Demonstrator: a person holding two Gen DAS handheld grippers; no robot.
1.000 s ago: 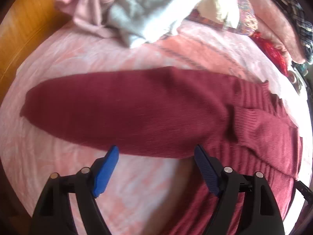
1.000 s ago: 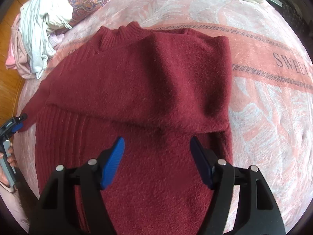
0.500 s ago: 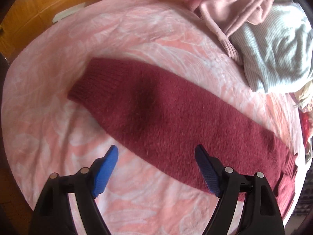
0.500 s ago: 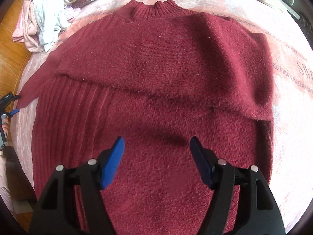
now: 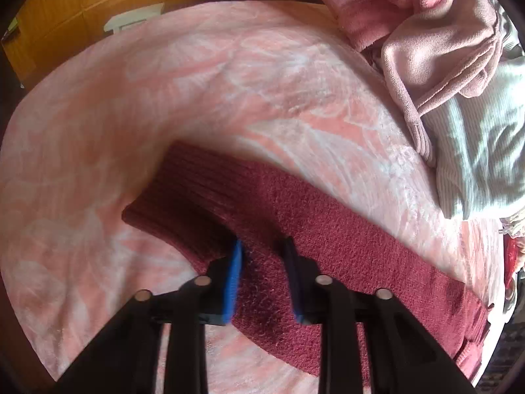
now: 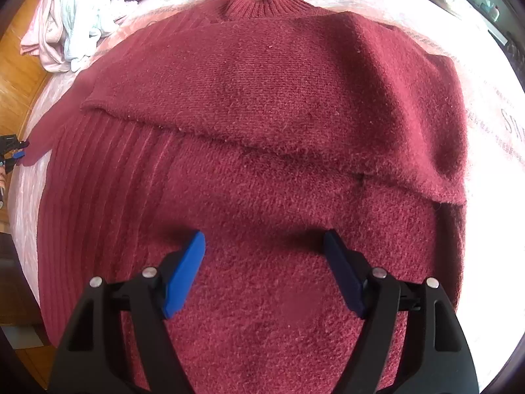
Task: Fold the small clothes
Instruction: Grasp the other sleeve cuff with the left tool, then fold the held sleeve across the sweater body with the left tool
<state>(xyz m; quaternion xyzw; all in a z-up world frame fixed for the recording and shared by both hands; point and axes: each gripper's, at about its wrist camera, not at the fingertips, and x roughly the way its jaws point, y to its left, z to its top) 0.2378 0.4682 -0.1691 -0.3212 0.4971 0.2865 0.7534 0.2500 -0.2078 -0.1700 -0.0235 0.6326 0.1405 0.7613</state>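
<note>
Left tongs point(image 5: 262, 256): jaws narrowed, pinching the sleeve point(image 5: 328, 239) of the sweater point(image 6: 262, 131) near its ribbed cuff point(image 5: 177, 203). Right tongs point(image 6: 264, 243): jaws wide, gripping nothing, over the sweater's lower body. Sweater dark red, spread flat on the bed's pink blanket point(image 5: 197, 82), collar point(image 6: 262, 3) far side, one sleeve folded across the chest. Heap of pink and pale clothes point(image 5: 459, 82) beyond the sleeve, near the blanket's edge.
</note>
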